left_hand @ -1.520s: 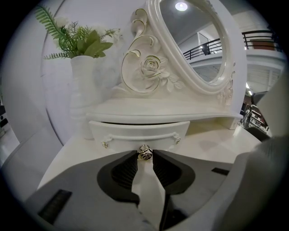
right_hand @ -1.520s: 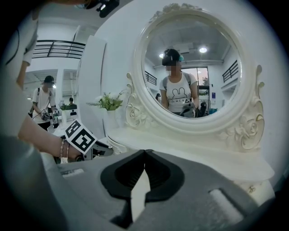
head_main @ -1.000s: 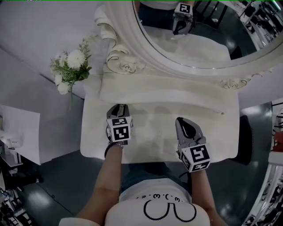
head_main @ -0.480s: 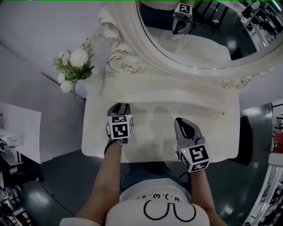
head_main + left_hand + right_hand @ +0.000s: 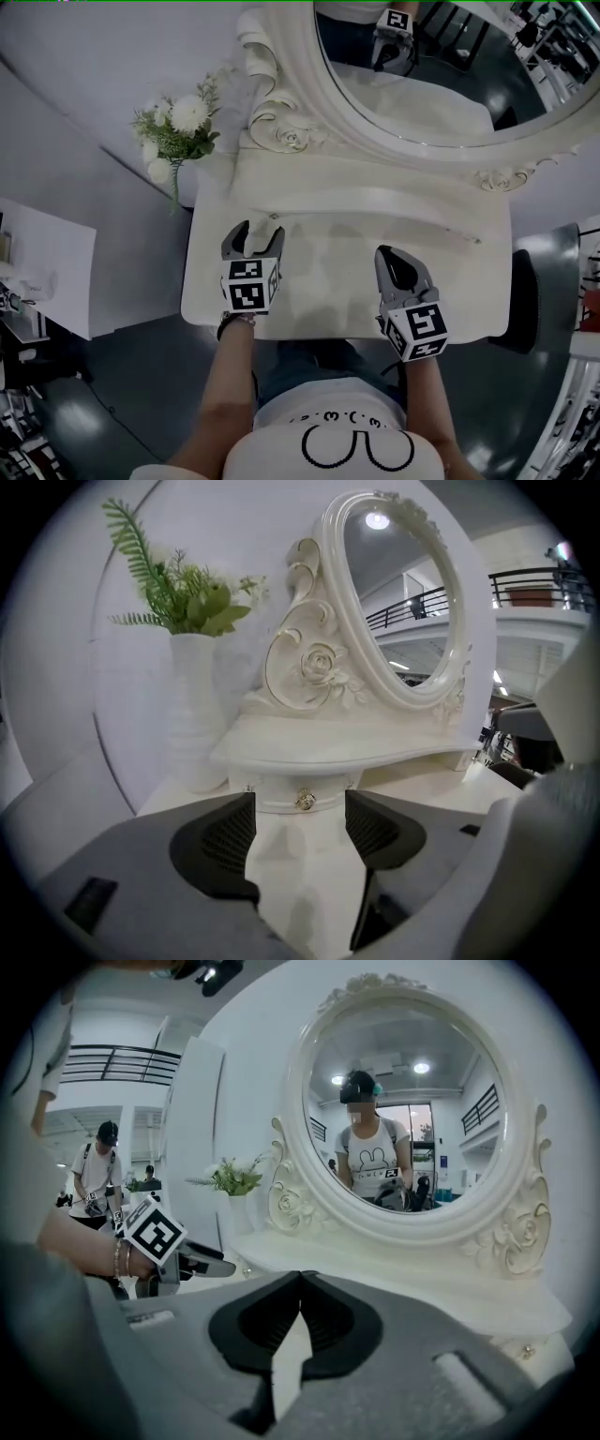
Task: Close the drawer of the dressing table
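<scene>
The white dressing table (image 5: 309,300) carries a low shelf (image 5: 375,200) under its oval mirror. A small drawer (image 5: 277,803) with a gold knob (image 5: 305,800) sits beneath that shelf, its front about level with the shelf's edge. My left gripper (image 5: 253,234) points at this drawer from just in front of it. Its jaws (image 5: 299,817) are opening, with nothing between them; the knob shows beyond the gap. My right gripper (image 5: 394,265) hovers over the tabletop to the right with its pads (image 5: 323,1321) together and nothing held.
A white vase of flowers (image 5: 178,136) stands at the table's back left corner (image 5: 197,714). The mirror (image 5: 441,66) in its carved frame rises behind the shelf. A second small knob (image 5: 528,1350) sits under the shelf's right end. A white surface (image 5: 42,272) lies left of the table.
The left gripper's jaws have spread wide apart, and the gripper has lifted a little and drawn back from the drawer front. The right gripper has stayed put.
</scene>
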`<state>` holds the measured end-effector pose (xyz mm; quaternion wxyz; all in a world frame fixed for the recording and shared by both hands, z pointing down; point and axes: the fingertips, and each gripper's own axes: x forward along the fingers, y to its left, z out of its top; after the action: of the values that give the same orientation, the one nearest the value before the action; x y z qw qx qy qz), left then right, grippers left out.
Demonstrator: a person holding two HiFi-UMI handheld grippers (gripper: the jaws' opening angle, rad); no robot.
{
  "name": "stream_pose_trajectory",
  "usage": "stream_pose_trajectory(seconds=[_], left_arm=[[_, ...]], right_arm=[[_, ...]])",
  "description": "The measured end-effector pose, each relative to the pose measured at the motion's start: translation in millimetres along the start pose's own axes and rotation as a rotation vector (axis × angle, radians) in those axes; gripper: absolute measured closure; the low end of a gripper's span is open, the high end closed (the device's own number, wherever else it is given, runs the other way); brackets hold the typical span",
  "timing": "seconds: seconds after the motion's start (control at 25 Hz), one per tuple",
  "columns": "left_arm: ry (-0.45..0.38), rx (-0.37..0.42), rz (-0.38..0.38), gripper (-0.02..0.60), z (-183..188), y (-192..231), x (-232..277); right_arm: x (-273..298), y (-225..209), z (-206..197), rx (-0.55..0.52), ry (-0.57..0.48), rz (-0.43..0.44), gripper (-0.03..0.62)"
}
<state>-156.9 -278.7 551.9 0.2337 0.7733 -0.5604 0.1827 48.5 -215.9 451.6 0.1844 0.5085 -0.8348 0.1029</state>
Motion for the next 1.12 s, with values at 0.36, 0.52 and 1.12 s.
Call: stream_pose_trajectory(seconds=[0.36, 0.52, 1.12], left_arm=[[-0.169, 0.012, -0.051, 0.288, 26.5, 22.0, -63.3], [-0.216, 0.06, -0.068, 0.288, 34.3, 22.8, -87.2], [-0.462, 0.108, -0.014, 0.534, 87.8, 4.9, -181.8]], right_arm=[[-18.5, 15.1, 15.0, 0.013, -0.05, -0.062, 0.594], [-26.9, 26.9, 22.4, 0.014, -0.075, -0.078, 0.594], [-68.0, 64.2, 95.3, -0.033, -0.262, -0.01, 0.595]])
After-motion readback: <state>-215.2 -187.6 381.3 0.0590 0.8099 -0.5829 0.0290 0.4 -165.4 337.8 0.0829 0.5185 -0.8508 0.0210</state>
